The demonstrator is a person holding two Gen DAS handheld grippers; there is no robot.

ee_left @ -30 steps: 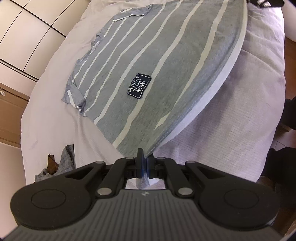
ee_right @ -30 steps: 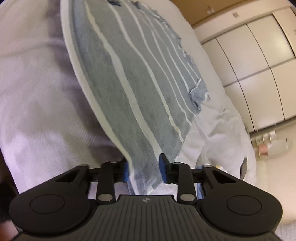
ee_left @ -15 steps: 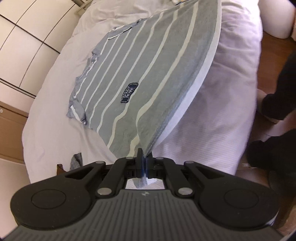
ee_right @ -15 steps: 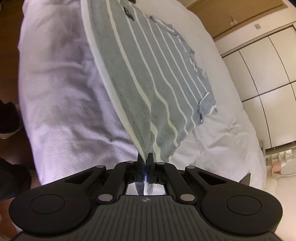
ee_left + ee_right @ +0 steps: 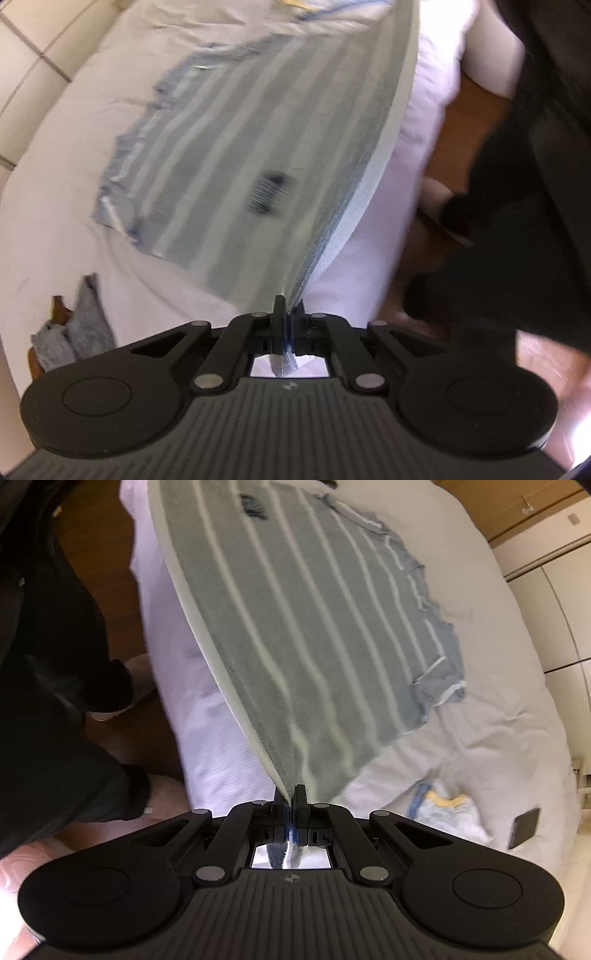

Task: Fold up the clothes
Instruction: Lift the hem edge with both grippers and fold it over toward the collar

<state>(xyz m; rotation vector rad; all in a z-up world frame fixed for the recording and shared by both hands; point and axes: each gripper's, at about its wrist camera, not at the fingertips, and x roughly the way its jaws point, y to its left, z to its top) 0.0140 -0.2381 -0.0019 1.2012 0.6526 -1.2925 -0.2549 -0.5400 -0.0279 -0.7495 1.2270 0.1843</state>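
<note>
Still clamped on the striped shirt (image 5: 314,609) hem — both claws, left (image 5: 287,314) and right (image 5: 290,797) — now drawn farther from the bed (image 5: 498,709).

Bed (image 5: 491,716) middle covered by striped shirt (image 5: 314,627), hem lifted off near edge. Bare bedding seen beyond sleeve, toward wardrobe doors (image 5: 554,602). Near right corner taken up by small pale garment (image 5: 450,812) and dark phone (image 5: 524,829). Left edge occupied by grey crumpled cloth (image 5: 79,328). Floor side blocked by person's dark-clothed legs (image 5: 517,221).
</note>
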